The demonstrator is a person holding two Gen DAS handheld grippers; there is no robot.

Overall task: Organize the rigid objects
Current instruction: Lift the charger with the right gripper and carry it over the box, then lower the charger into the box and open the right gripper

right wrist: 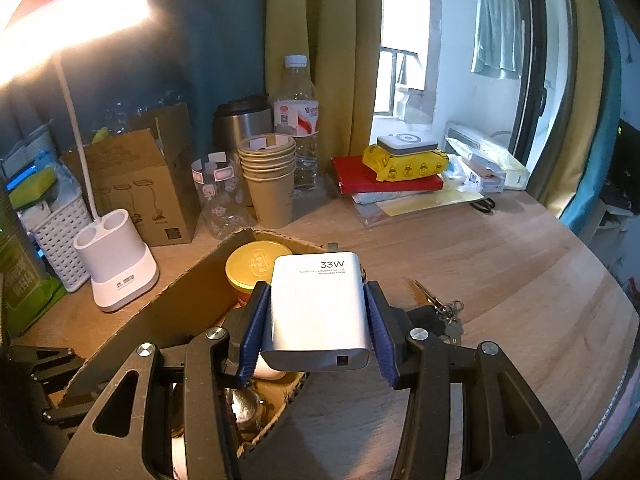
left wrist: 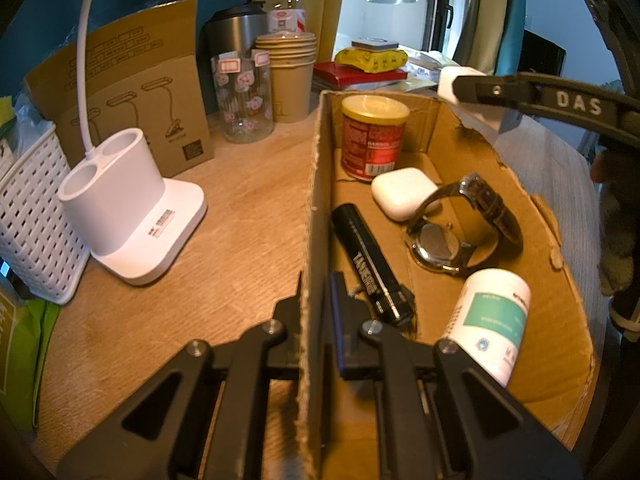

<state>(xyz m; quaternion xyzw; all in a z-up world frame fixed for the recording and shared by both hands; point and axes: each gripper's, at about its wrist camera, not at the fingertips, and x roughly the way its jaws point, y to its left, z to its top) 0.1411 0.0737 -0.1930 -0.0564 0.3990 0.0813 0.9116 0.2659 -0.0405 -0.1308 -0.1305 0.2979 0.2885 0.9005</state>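
Note:
My left gripper [left wrist: 316, 296] is shut on the left wall of an open cardboard box [left wrist: 316, 208]. Inside the box lie a red can with a yellow lid [left wrist: 372, 136], a white earbud case [left wrist: 404, 192], a wristwatch [left wrist: 460, 228], a black marker [left wrist: 368, 264] and a white bottle with a green label [left wrist: 492, 320]. My right gripper [right wrist: 316, 320] is shut on a white 33W charger [right wrist: 318, 312], held above the box's right side [right wrist: 192, 280]. The charger also shows in the left wrist view [left wrist: 472, 96], above the box's far right corner.
A white lamp base [left wrist: 132, 216] and a white basket [left wrist: 28, 224] stand left of the box. A brown carton [left wrist: 132, 92], a clear jar [left wrist: 242, 96], stacked paper cups [left wrist: 290, 76], a steel mug and a water bottle stand behind. Keys [right wrist: 440, 308] lie on the table [right wrist: 500, 272].

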